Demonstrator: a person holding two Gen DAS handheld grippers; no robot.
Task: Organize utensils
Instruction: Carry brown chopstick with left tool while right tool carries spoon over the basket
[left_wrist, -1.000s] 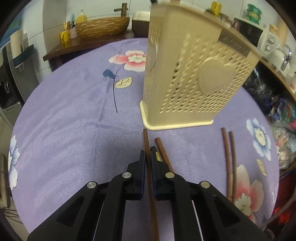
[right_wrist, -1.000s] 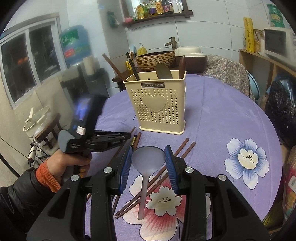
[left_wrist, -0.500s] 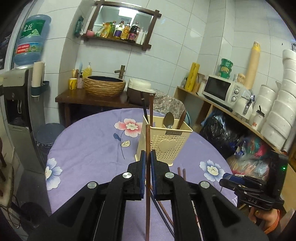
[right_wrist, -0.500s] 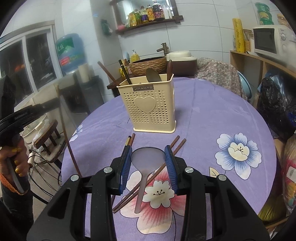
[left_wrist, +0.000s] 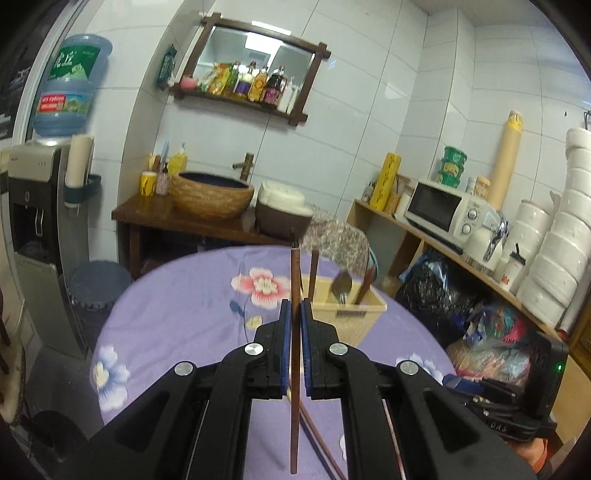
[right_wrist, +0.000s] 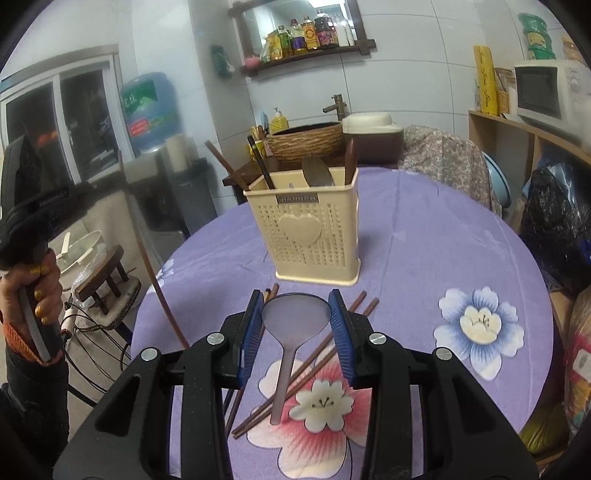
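Purple floral cloth (right_wrist: 424, 236) is covering the table, where the cream holder (right_wrist: 310, 236) is waiting upright. Raised beside it, the left gripper (left_wrist: 293, 325) is pinching one chopstick (left_wrist: 294, 387) vertically, probably for dropping in; the right gripper (right_wrist: 296, 314) is clasping a translucent spoon (right_wrist: 291, 321) by its bowl.

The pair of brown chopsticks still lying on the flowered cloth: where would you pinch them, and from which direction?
A judgement: pinch the chopsticks near their far ends, which lie bare on the cloth just right of the right gripper. Come from above, jaws across the sticks. They lie flat and close together, and lower down the grey spoon's handle hangs in front of them.
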